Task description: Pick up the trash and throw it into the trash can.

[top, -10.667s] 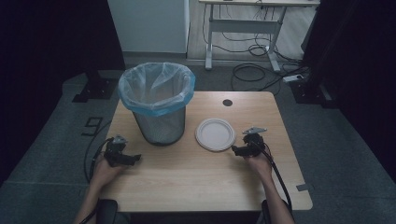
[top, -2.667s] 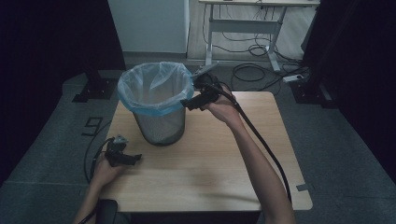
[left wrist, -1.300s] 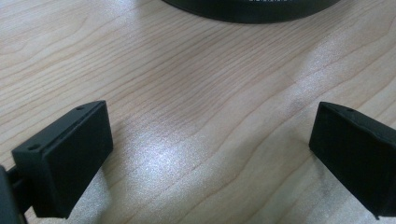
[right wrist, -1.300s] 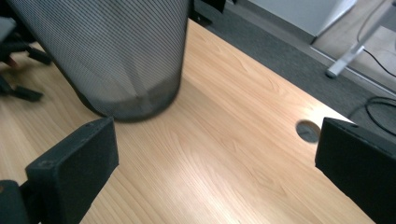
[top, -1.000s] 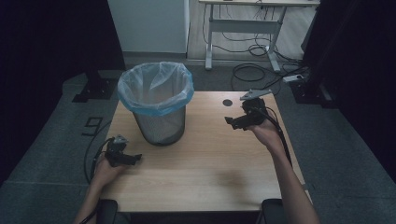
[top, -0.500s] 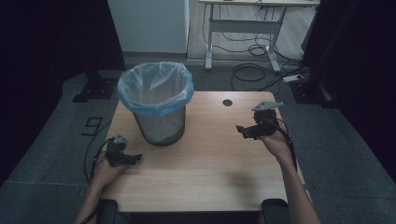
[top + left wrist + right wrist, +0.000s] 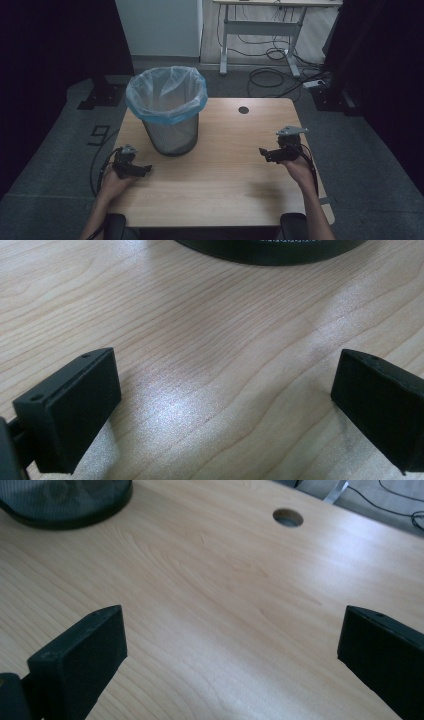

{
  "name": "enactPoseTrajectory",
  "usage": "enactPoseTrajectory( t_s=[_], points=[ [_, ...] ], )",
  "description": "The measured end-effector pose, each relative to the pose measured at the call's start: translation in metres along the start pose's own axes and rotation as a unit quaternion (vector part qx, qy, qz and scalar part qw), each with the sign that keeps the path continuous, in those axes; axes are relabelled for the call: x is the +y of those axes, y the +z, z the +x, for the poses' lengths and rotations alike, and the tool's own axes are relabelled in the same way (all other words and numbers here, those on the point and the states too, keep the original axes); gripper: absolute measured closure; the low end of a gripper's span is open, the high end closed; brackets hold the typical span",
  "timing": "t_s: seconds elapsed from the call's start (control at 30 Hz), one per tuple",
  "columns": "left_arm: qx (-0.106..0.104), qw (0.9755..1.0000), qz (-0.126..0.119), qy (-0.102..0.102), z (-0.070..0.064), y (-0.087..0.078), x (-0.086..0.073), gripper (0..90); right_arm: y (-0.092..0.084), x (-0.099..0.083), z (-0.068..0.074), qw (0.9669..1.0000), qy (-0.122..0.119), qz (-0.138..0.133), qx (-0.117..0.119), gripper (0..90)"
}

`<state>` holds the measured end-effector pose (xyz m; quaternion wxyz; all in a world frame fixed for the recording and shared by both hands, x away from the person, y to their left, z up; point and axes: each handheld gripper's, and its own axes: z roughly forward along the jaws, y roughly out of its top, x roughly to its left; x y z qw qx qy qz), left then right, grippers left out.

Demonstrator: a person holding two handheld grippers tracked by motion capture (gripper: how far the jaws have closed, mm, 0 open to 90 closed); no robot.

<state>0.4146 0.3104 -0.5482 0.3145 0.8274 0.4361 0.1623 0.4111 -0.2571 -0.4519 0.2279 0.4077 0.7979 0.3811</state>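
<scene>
Gaping wide, both grippers' fingers (image 7: pixel 70 415) (image 7: pixel 80 660) hold nothing above the table (image 7: pixel 225 185).

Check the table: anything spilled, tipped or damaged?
Nothing stands out. The trash bin stands upright with its blue liner folded over the rim. The table shows no spill or damage. The left gripper and right gripper are both open and hold nothing.

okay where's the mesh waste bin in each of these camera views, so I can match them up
High view: the mesh waste bin stands left of centre on the table, lined with a blue bag.
Left gripper view: its dark base runs along the top edge.
Right gripper view: its base fills the top left corner.
Shared landmark: the round cable hole, also in the right gripper view.
</scene>
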Motion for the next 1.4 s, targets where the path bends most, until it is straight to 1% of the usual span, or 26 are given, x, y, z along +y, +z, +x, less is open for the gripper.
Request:
enactPoseTrajectory(
  t_s=[0.07, 0.27, 0.47, 0.53, 0.57, 0.6, 0.63, 0.7, 0.87, 0.97, 1.13, 1.17, 1.4],
  points=[
    [0.0, 1.0, 0.0, 0.0, 0.0, 0.0, 0.0, 0.0, 0.003, -0.008, 0.0, 1.0, 0.002, 0.004, -0.001, 0.0],
    [0.001, 1.0, 0.0, -0.001, 0.0, 0.0, 0.0, 0.0, 0.014, -0.031, 0.003, 0.9999, -0.002, 0.015, -0.007, 0.0],
    [0.002, 1.0, 0.0, -0.001, 0.0, 0.0, 0.0, 0.0, 0.024, -0.052, 0.007, 0.9997, 0.012, 0.021, 0.002, 0.0],
    [0.002, 1.0, 0.0, -0.001, 0.0, 0.0, 0.0, 0.0, 0.027, -0.058, 0.008, 0.9996, 0.013, 0.023, 0.005, 0.0],
    [0.002, 1.0, 0.0, -0.001, 0.0, 0.0, 0.0, 0.0, 0.028, -0.06, 0.009, 0.9996, 0.014, 0.025, 0.005, 0.0],
    [0.002, 1.0, 0.0, -0.001, 0.0, 0.0, 0.0, 0.0, 0.03, -0.062, 0.01, 0.9992, 0.014, 0.037, 0.006, 0.0],
    [0.002, 1.0, 0.0, -0.001, 0.0, 0.0, 0.0, 0.0, 0.031, -0.063, 0.011, 0.9991, 0.01, 0.042, 0.005, 0.0],
    [0.002, 1.0, 0.0, -0.001, 0.0, 0.0, 0.0, 0.0, 0.033, -0.067, 0.013, 0.9993, 0.008, 0.036, 0.006, 0.0],
    [0.002, 1.0, 0.0, -0.001, 0.0, 0.0, 0.0, 0.0, 0.042, -0.076, 0.018, 0.9984, 0.004, 0.054, 0.015, 0.0],
    [0.002, 1.0, 0.0, -0.001, 0.0, 0.0, 0.0, 0.0, 0.045, -0.08, 0.021, 0.9985, 0.003, 0.051, 0.02, 0.0],
    [0.002, 1.0, 0.0, -0.001, 0.0, 0.0, 0.0, 0.0, 0.053, -0.09, 0.025, 0.9978, 0.0, 0.059, 0.031, 0.0],
    [0.002, 1.0, 0.0, -0.001, 0.0, 0.0, 0.0, 0.0, 0.053, -0.09, 0.026, 0.9978, 0.006, 0.057, 0.035, 0.0],
    [0.001, 1.0, 0.0, -0.001, 0.0, 0.0, 0.0, 0.0, 0.052, -0.091, 0.027, 0.9978, 0.009, 0.057, 0.032, 0.0]
  ],
)
